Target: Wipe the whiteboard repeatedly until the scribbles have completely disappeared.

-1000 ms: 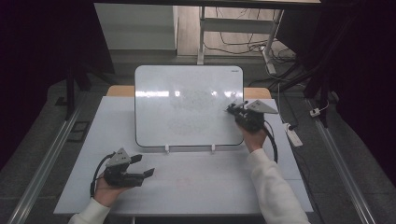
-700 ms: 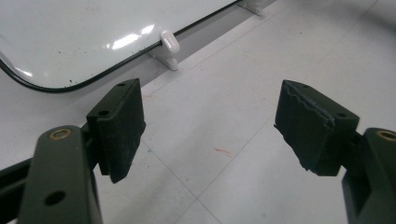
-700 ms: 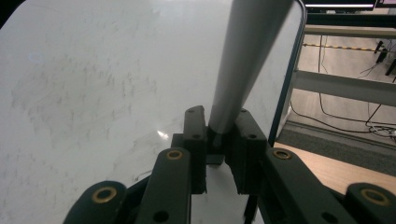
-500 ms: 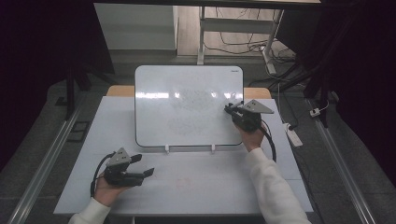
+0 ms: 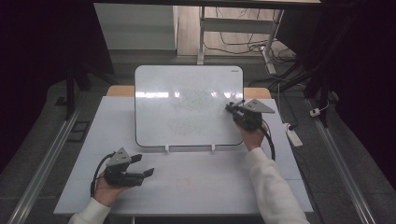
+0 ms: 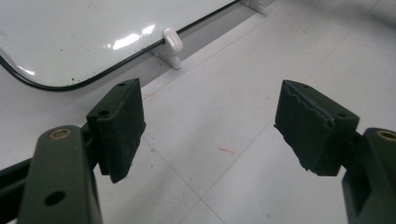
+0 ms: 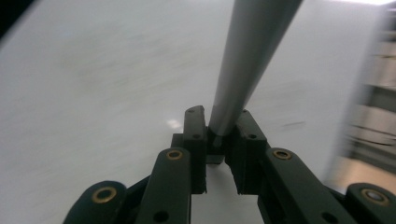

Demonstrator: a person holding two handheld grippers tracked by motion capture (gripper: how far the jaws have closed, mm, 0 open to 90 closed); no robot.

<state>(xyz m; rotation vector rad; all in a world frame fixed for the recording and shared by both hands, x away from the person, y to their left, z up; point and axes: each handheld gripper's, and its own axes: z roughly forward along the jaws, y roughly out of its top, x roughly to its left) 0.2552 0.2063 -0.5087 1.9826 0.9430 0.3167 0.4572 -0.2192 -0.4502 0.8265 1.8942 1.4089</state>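
On the table, a whiteboard stands tilted on small white clips. Against its right side, your right gripper has its jaws clamped narrow around a grey marker, which points at the board. Near the front-left, your left gripper rests with jaws spread wide, holding nothing, above bare tabletop.
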